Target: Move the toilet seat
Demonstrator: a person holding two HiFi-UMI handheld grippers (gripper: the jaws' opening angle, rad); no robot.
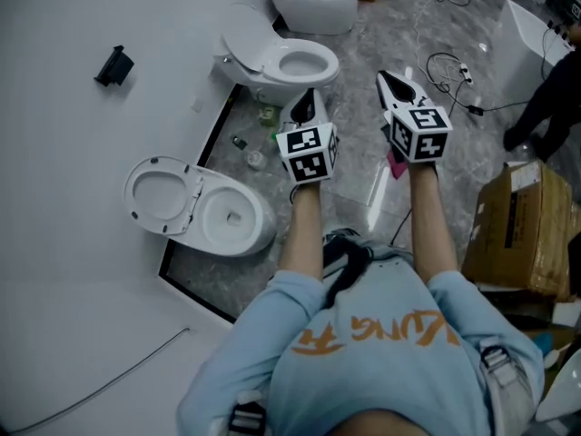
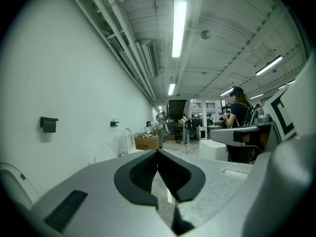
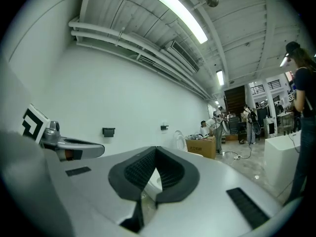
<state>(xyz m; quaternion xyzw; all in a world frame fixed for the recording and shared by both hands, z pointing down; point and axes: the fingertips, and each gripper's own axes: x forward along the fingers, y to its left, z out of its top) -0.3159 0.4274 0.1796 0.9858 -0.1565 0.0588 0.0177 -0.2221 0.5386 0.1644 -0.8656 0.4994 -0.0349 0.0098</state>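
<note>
both the left gripper (image 1: 306, 105) and the right gripper (image 1: 393, 82) are closed on nothing, held up to the right of the near toilet (image 1: 238, 218), whose toilet seat (image 1: 162, 195) stands raised at its left.

A workshop hall: white ceramic toilets (image 1: 263, 62) line a plain white wall (image 1: 64, 207), with a brown cardboard box (image 1: 522, 230) and long ceiling tube lights (image 2: 179, 26).

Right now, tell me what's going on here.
A person holds the left gripper and the right gripper out level in front of them. Both are shut, empty and touching nothing. The nearest toilet stands by the wall on their left. Its seat is raised against that wall, with neither gripper on it.
</note>
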